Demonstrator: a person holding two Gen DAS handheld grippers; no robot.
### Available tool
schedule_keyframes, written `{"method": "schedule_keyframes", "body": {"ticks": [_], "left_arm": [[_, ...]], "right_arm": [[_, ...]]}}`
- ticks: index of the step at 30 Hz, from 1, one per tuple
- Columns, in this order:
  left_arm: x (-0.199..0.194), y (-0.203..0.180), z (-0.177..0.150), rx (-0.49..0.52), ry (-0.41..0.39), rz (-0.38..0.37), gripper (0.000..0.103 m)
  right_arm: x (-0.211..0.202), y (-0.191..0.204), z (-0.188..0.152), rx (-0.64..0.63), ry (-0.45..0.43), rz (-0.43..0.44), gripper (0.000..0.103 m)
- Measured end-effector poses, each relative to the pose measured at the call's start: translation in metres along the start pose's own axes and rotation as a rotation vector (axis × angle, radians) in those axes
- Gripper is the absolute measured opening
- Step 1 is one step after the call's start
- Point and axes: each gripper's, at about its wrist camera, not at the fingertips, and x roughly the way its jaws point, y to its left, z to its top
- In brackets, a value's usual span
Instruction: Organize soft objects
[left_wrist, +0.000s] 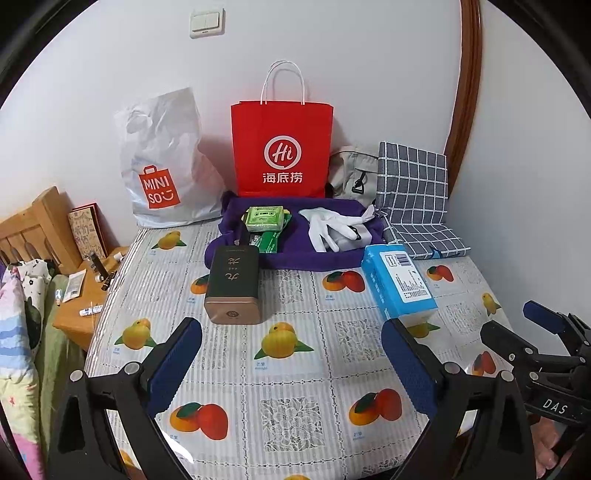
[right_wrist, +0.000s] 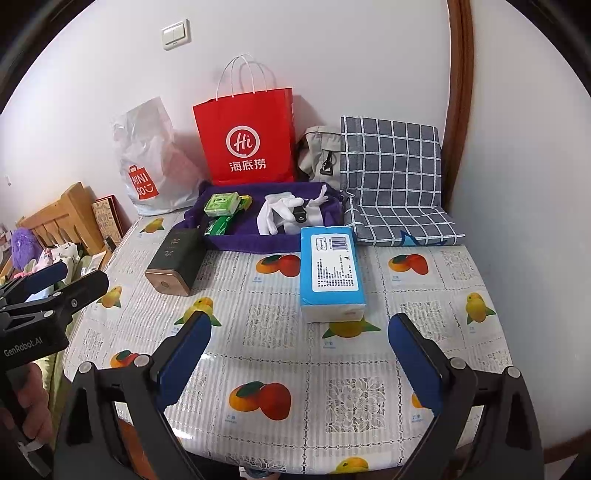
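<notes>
Two grippers, left gripper (left_wrist: 291, 360) and right gripper (right_wrist: 299, 363), both spread wide, nothing between the pads, hovering over bare tablecloth (left_wrist: 295, 369) on the near side of the purple tray (left_wrist: 291, 258).

Soft goods mostly inside the tray already: white gloves (left_wrist: 332, 227) in its right half, green packs (left_wrist: 264, 218) in its left. Tissue pack (right_wrist: 330, 271) outside, touching the tray's front right corner. Dark tin (left_wrist: 232, 286) outside too, lying against the tray's front left corner. Red bag (left_wrist: 282, 147) upright just behind the tray, white plastic bag (left_wrist: 162, 162) behind and left of it, checked cloth (right_wrist: 395, 181) just right of it.

Likely next: tissue pack into the tray.

Risks, as judgement:
- Pack squashed or slipping if pinched near one end; soft wrap, little stiffness.
- Tray's limp cloth wall folded under by a low approach.
- Tin nudged by a left-hand sweep; red bag toppled by overshoot past the tray.
- Grippers clashing, being close side by side.

Room: open cloth in front of the tray, ample. Table edge near on the tray's left and right; no spare room behind the tray.
</notes>
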Motion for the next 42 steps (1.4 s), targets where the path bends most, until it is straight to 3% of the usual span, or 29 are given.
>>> {"method": "schedule_keyframes", "body": {"ticks": [42], "left_arm": [[-0.013,-0.002,-0.002,0.019,-0.006,-0.003,0.099]], "right_arm": [[-0.025,0.003,-0.001,-0.003,-0.042,-0.001,0.096]]}}
